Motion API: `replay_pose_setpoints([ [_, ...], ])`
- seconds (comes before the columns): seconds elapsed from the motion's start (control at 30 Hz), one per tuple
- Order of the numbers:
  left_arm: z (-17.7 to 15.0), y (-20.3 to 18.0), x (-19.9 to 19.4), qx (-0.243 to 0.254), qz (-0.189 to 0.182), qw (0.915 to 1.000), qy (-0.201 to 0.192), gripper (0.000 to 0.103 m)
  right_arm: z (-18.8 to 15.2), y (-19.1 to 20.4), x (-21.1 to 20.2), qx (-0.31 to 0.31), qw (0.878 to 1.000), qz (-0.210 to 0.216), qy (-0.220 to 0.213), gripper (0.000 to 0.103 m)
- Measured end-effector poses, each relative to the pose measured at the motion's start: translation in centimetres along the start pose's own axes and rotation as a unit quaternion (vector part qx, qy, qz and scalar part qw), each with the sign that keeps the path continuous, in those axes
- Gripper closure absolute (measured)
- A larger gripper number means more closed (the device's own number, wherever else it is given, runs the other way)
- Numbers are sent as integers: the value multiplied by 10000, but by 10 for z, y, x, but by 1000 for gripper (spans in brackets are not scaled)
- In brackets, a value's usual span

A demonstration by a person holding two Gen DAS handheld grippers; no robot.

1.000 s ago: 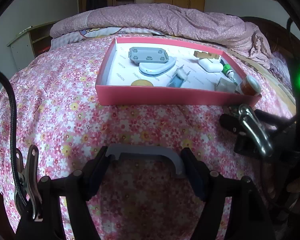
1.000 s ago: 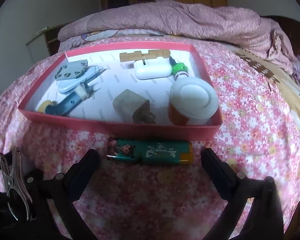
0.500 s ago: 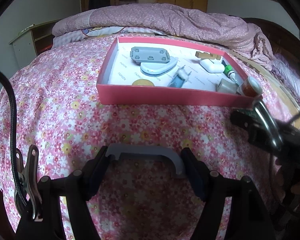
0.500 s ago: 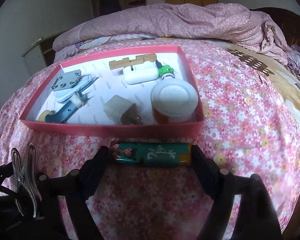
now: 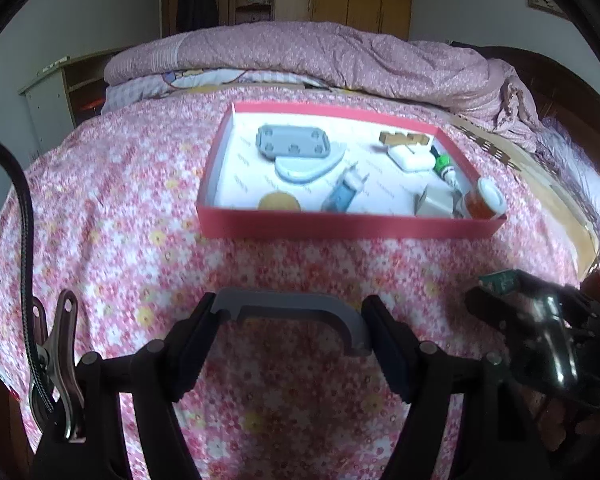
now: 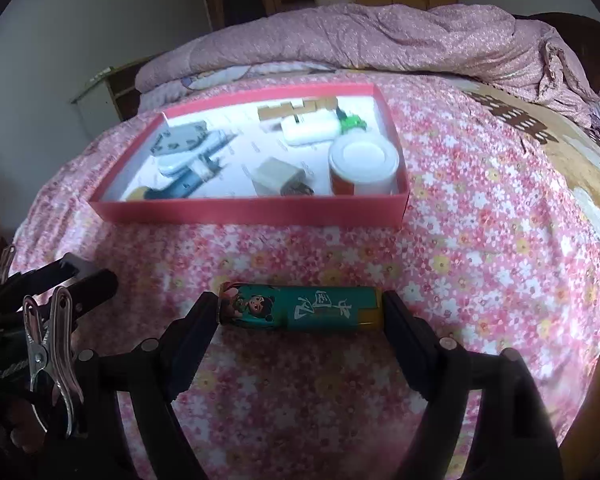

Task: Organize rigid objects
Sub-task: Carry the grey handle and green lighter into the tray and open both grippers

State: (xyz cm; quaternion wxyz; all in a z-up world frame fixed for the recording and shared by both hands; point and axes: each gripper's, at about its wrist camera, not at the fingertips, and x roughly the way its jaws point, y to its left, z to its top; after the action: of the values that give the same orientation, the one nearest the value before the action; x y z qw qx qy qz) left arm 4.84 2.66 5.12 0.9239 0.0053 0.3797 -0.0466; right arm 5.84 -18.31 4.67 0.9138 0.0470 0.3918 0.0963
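Nearest in the right wrist view, a green cylindrical lighter printed with a cartoon figure (image 6: 300,312) is clamped end to end by the right gripper (image 6: 300,314), whose black fingers (image 6: 196,320) press on both ends. A second ago these jaws stood wide either side of the lighter as it lay just beside the box wall; they have since closed on it, and it is now seen drawn back, apart from the box. In the left wrist view, a grey curved plastic bracket (image 5: 296,312) is gripped across its length by the left gripper (image 5: 292,320), as it was a second ago.

Beyond, on the pink floral bedspread (image 6: 480,240), a shallow red cardboard box (image 6: 252,210) already holds a white-lidded jar (image 6: 362,168), a white case (image 6: 310,128) and other small pieces. Furthest back, a rumpled pink quilt (image 5: 340,56) is heaped.

Both remaining loose items appear secured, so placing them in the box is judged to be next.
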Motion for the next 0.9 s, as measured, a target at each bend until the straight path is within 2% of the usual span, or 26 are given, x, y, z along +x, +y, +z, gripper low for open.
replay_pose_setpoints([
  [0.37, 49, -1, 3, 77, 29, 9995, -313, 27, 46, 0, -18, -213, 9986, 97, -467, 20],
  [0.63, 76, -5, 33, 64, 16, 9998, -204, 27, 83, -10, 8, -207, 9989, 88, -416, 20],
  [0.9, 88, -6, 60, 28, 32, 10000, -88, 27, 101, -5, 31, -459, 9984, -28, -332, 20],
])
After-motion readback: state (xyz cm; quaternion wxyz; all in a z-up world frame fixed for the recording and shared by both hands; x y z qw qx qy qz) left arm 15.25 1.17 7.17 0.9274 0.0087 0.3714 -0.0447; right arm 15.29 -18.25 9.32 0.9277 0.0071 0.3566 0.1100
